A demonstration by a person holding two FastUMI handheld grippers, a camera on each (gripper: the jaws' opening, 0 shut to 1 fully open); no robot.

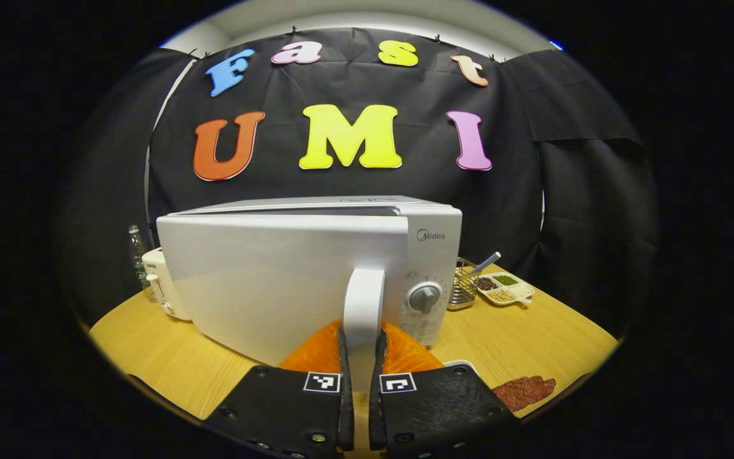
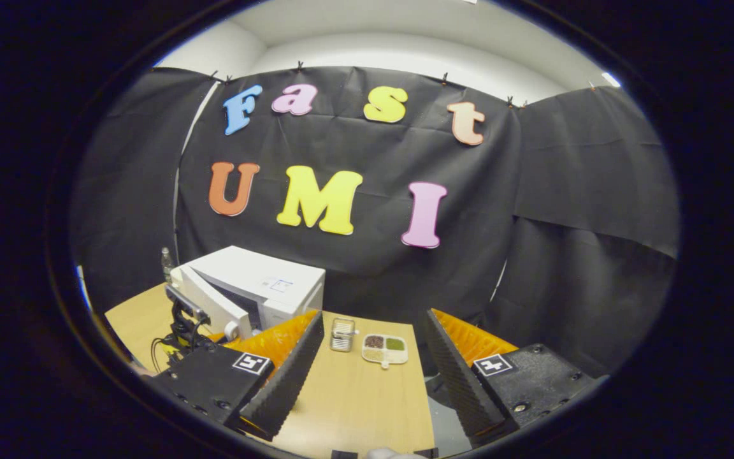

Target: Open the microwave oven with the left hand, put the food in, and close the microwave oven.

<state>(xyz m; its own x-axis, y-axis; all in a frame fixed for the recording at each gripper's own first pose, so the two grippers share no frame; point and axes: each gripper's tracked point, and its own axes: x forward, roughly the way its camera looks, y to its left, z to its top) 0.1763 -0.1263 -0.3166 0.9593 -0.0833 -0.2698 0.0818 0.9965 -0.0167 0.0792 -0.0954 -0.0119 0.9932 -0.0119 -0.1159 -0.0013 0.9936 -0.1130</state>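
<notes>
Left gripper (image 1: 362,373) jaws pinch the white door handle (image 1: 363,312) of the microwave (image 1: 290,268); door swung partly out, knob (image 1: 424,298) just right. Right gripper (image 2: 370,370) jaws spread wide over bare counter (image 2: 354,401); beyond them a divided dish (image 2: 385,349), microwave far left. Left gripper view adds reddish food (image 1: 523,390) right of jaws.

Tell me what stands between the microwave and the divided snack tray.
A small wire basket with a striped stick in it stands between the microwave and the divided tray, seen in the left gripper view.
</notes>
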